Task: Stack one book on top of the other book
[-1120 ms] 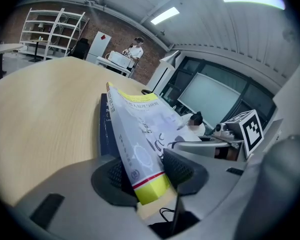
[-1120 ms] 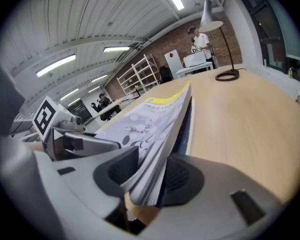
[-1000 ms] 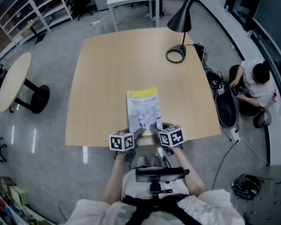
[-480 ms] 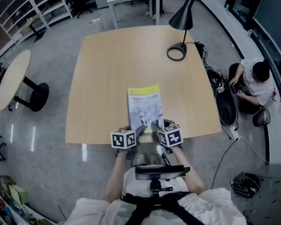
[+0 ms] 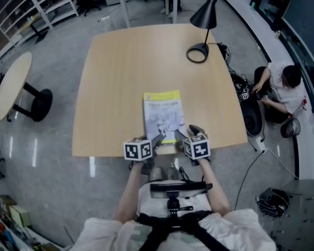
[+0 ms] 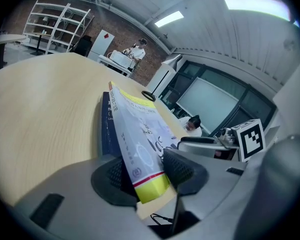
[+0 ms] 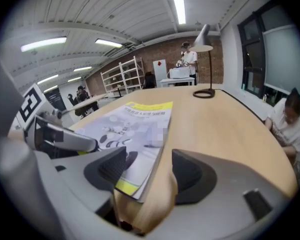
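As I look down over the person's shoulders in the head view, the yellow-covered book (image 5: pixel 164 114) lies close to the near edge of the table (image 5: pixel 115 72), its long axis running straight away from the person. Both hands are drawn in low at that edge, forearms nearly parallel, each gripper angled down and forward at one near corner: the left gripper (image 5: pixel 157 140) at the left corner, the right gripper (image 5: pixel 187 133) at the right one.

From the left gripper view, its jaws are clamped on that corner of the yellow-covered book, which rests over a dark blue book (image 6: pixel 106 126) flat on the wood.

From the right gripper view, the jaws have just been opening and now stand wide; the book's right corner sits between them, untouched by either pad.

To my eye the stack is made, so what remains hangs on the left grip letting go and both hands backing straight toward the person
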Motion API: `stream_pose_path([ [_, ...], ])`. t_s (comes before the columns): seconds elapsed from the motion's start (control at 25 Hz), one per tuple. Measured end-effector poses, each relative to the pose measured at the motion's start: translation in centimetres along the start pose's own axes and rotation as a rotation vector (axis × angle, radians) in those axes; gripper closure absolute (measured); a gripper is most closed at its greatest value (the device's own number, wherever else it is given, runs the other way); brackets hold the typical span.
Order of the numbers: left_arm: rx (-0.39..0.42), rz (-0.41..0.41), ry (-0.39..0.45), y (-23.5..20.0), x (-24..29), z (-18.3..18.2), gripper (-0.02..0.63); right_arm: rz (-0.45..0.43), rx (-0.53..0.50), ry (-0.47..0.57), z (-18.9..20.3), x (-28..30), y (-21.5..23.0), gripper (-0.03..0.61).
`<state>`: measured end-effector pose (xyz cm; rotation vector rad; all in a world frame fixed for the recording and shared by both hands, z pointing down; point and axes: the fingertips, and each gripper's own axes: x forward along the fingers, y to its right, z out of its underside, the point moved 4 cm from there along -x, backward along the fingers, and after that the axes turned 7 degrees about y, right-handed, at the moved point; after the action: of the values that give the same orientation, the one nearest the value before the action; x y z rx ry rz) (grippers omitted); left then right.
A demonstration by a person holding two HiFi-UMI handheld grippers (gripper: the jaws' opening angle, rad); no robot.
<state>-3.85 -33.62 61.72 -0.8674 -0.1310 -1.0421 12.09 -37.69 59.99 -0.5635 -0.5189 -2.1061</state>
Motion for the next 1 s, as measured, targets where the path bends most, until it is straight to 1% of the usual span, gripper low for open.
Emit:
stream_pose_path([
  [0.08,0.001,-0.001,0.001,0.0,0.1,0.0,0.442,-0.015,0.067,0.051,-1.2,-0.7,0.5,0.278],
  [0.16,0.002,0.0,0.001,-0.1,0.1,0.0,0.442,-0.082,0.13,0.099,-2.4,-0.9,0.0,0.278],
  [0.2,0.003,0.003,0.0,-0.1,0.2,0.1,0.442,-0.117,0.157,0.113,-2.9,-1.0,-0.4,0.316],
  [0.28,0.003,0.008,-0.001,-0.1,0.2,0.1,0.442,-0.142,0.21,0.145,-3.6,-1.3,-1.2,0.505],
  [0.32,0.003,0.008,-0.001,-0.1,0.2,0.1,0.442,-0.139,0.232,0.155,-3.9,-1.3,-1.6,0.578],
  [0.36,0.003,0.007,-0.001,-0.1,0.2,0.2,0.442,-0.137,0.24,0.153,-4.0,-1.3,-2.1,0.578],
  [0.44,0.001,0.004,-0.001,0.0,0.1,0.1,0.442,-0.141,0.209,0.118,-3.7,-1.0,-3.5,0.578],
  [0.6,0.002,0.001,0.001,0.0,0.2,0.1,0.442,-0.134,0.108,-0.005,-1.8,0.4,-5.5,0.578],
  [0.72,0.009,-0.006,-0.013,0.0,0.3,0.1,0.442,-0.118,0.072,-0.083,0.0,1.6,-5.6,0.578],
  [0.88,0.029,-0.029,-0.034,0.1,0.2,0.0,0.442,-0.119,0.097,-0.096,0.1,1.8,-5.5,0.578],
  [1.0,0.035,-0.039,-0.039,0.1,0.3,0.0,0.442,-0.109,0.089,-0.089,0.1,1.8,-5.4,0.578],
])
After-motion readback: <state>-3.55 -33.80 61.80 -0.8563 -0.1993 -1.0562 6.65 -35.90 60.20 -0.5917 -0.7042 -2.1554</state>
